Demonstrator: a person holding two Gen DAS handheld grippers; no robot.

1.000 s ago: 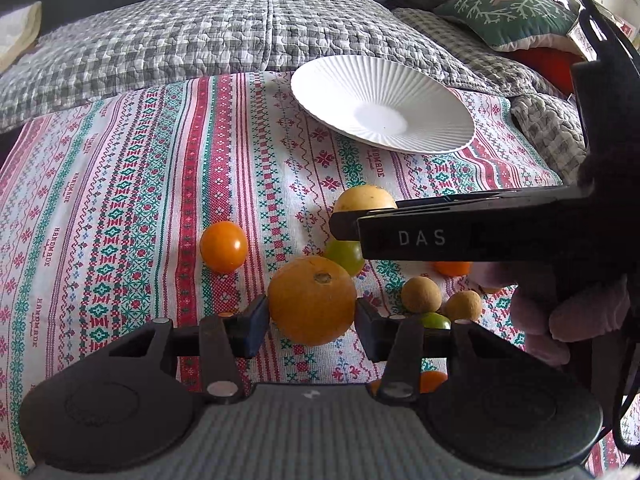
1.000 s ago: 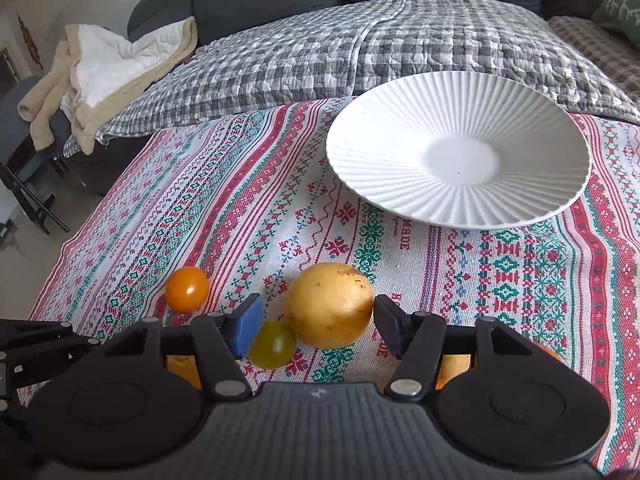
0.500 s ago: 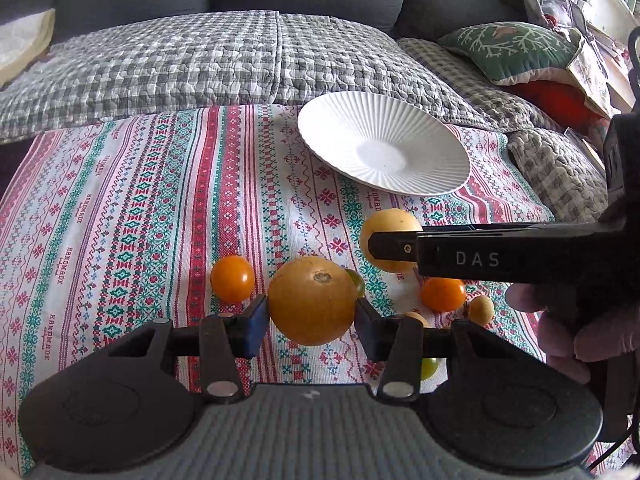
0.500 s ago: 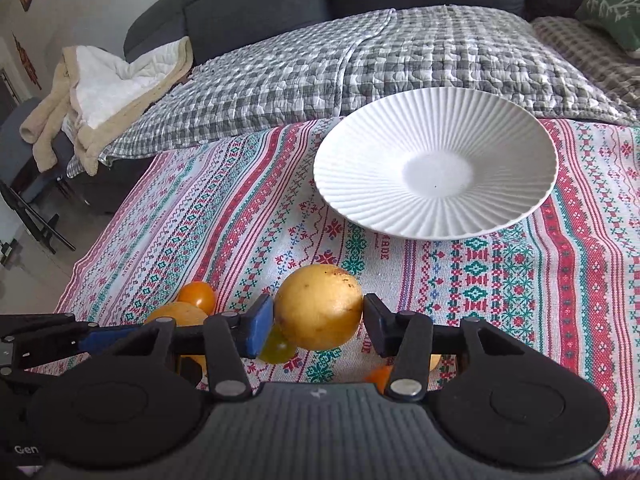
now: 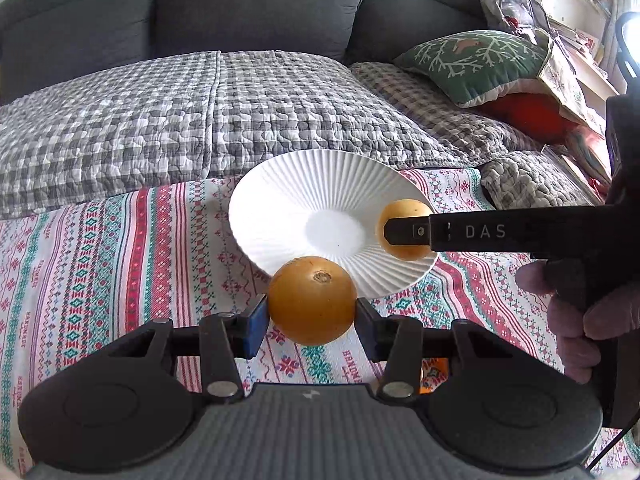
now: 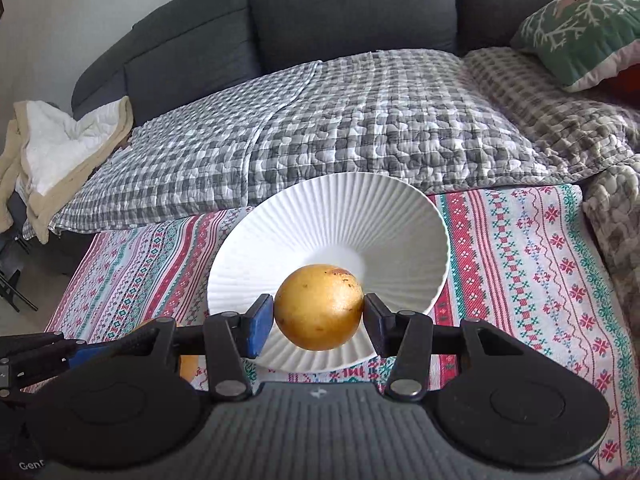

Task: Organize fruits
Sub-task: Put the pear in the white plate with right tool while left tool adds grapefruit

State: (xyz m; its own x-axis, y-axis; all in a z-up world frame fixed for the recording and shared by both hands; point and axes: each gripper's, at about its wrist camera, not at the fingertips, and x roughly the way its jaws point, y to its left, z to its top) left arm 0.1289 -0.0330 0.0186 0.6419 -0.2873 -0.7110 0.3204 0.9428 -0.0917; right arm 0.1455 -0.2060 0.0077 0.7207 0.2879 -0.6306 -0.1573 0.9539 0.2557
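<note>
My left gripper (image 5: 310, 316) is shut on a large orange fruit (image 5: 312, 300) and holds it in the air just before the near rim of the white ribbed plate (image 5: 300, 200). My right gripper (image 6: 319, 318) is shut on a yellow round fruit (image 6: 319, 312) and holds it over the near part of the same plate (image 6: 360, 216). In the left wrist view the right gripper's finger (image 5: 460, 234) crosses from the right with the yellow fruit (image 5: 404, 216) over the plate's right side. The left gripper shows in the right wrist view at the lower left (image 6: 36, 356).
The plate sits on a striped patterned cloth (image 5: 100, 260) before a grey checked quilt (image 5: 200, 112) and a dark sofa. A green cushion (image 5: 480, 60) lies at the right, a folded blanket (image 6: 52, 140) at the left. An orange bit (image 5: 430, 372) shows below the left gripper.
Both grippers have risen and moved forward to the plate, each carrying its fruit. The small fruits on the cloth have dropped out of view.
</note>
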